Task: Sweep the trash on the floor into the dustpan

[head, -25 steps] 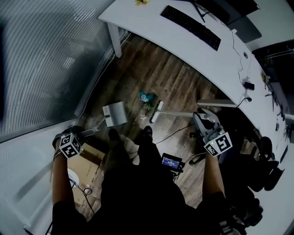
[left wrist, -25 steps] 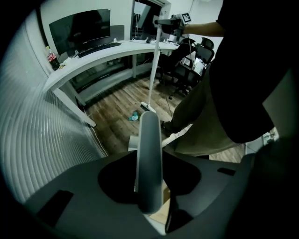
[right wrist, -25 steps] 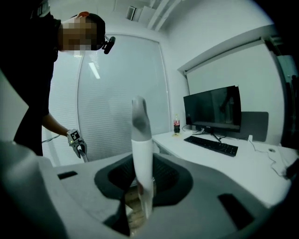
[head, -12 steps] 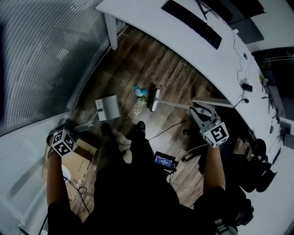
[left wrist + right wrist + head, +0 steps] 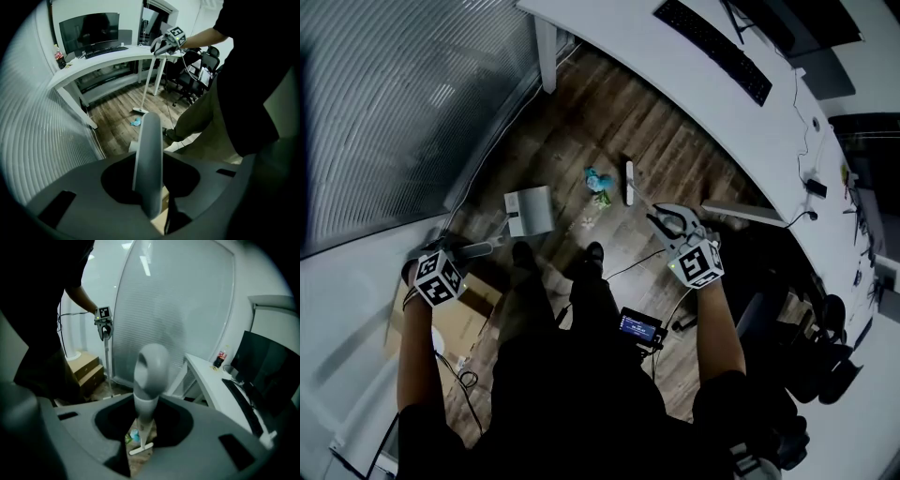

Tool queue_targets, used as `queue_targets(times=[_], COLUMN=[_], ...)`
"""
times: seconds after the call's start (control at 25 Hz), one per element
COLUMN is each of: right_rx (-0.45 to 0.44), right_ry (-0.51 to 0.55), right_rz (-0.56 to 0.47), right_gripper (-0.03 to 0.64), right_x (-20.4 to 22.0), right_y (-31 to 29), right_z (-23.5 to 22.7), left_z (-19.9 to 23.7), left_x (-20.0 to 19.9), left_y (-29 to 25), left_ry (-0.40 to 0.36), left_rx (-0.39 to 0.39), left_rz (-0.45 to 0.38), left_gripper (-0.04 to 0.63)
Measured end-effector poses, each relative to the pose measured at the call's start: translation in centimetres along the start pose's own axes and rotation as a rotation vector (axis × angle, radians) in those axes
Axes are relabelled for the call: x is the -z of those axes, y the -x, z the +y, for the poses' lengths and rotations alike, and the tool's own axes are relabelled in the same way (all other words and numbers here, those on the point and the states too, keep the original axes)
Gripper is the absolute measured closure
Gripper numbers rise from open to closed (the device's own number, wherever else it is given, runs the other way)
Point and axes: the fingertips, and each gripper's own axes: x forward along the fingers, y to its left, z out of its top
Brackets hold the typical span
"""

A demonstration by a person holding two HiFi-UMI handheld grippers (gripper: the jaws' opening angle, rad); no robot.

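- The left gripper [image 5: 457,251] sits at the lower left of the head view, above a cardboard box [image 5: 474,315].
- Its jaws have just been closing. The dustpan handle [image 5: 149,159] stands between them and they pinch it.
- The handle runs from this gripper down to the grey dustpan [image 5: 530,211]. The dustpan rests flat on the wooden floor [image 5: 609,131], just ahead of the person's shoes.
- The right gripper [image 5: 664,218] is at centre right, pointing down and forward.
- Its jaws are clamped on the broom handle [image 5: 149,376]; the rounded grip end of the handle protrudes above the jaws in the right gripper view.
- The broom head [image 5: 629,183] is a narrow pale bar on the floor, beyond the right gripper.
- The trash [image 5: 598,178] is a blue-green crumpled piece lying on the floor just left of the broom head. It is between the broom head and the dustpan but apart from the dustpan.
- A few smaller pale scraps [image 5: 589,222] lie nearer the person, between the dustpan and the right gripper.
- A white desk [image 5: 675,66] curves across the top of the head view and carries a black keyboard [image 5: 712,52].
- No trash can be made out inside the dustpan.
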Motion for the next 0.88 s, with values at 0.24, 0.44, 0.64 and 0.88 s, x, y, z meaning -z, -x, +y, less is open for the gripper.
queue_targets(times=[0.24,0.44,0.64,0.88], right_rx=[-0.166,-0.187,-0.061,0.049], right_ry=[-0.059,-0.227,-0.458,-0.601], right_rz=[-0.133,-0.313,-0.445,-0.516], right_gripper=[0.525,0.52,0.517,0.514], right_x=[-5.8,-9.1,-10.5,-11.3], right_y=[-5.5,-6.2,-6.0,-6.3], right_z=[5.0,6.0,3.8,1.5], left_z=[-0.2,-0.1,-0.1,0.1], left_x=[0.1,0.1,-0.1,-0.2], left_y=[0.1,0.2,0.0,0.0], left_ry=[0.006,0.008,0.014,0.022], left_rx=[0.0,0.004,0.007,0.011], left_rz=[-0.005,-0.014,-0.036,-0.058], left_gripper=[0.506,0.508,0.508,0.508])
